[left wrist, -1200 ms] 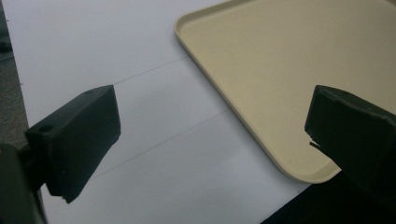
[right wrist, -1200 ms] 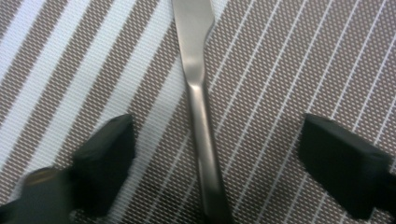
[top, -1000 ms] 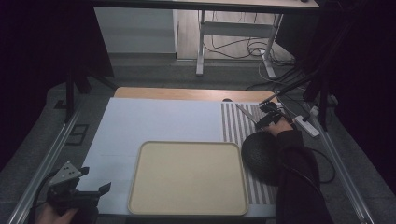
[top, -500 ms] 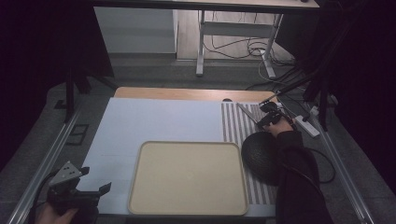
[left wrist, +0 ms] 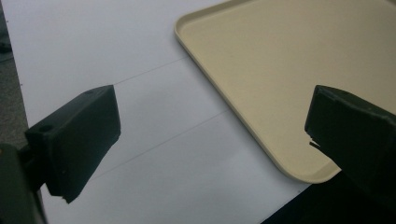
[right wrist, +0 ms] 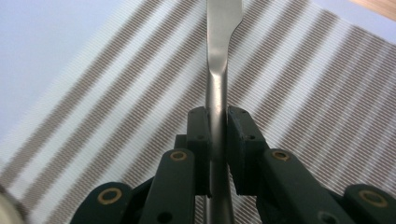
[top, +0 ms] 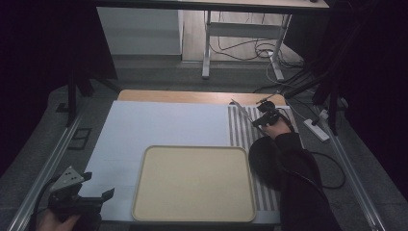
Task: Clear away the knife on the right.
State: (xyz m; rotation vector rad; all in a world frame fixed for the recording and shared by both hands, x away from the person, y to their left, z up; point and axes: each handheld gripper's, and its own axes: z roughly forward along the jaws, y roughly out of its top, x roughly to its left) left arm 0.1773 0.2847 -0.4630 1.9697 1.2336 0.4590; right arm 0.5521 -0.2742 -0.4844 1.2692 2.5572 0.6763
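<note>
The right gripper (top: pixel 262 119), out over the striped mat (top: pixel 243 134) at the far right of the table (top: pixel 159 96), has just been closing and now pinches the handle of a metal knife (right wrist: pixel 218 70) between its pads, the blade running ahead of the jaws above the mat's brown and white stripes. The left gripper (top: pixel 96 197) hangs at the near left corner with its jaws spread wide and nothing between them, over the white sheet (left wrist: pixel 140 116) just beside the near corner of the cream tray (left wrist: pixel 289 60)
</note>
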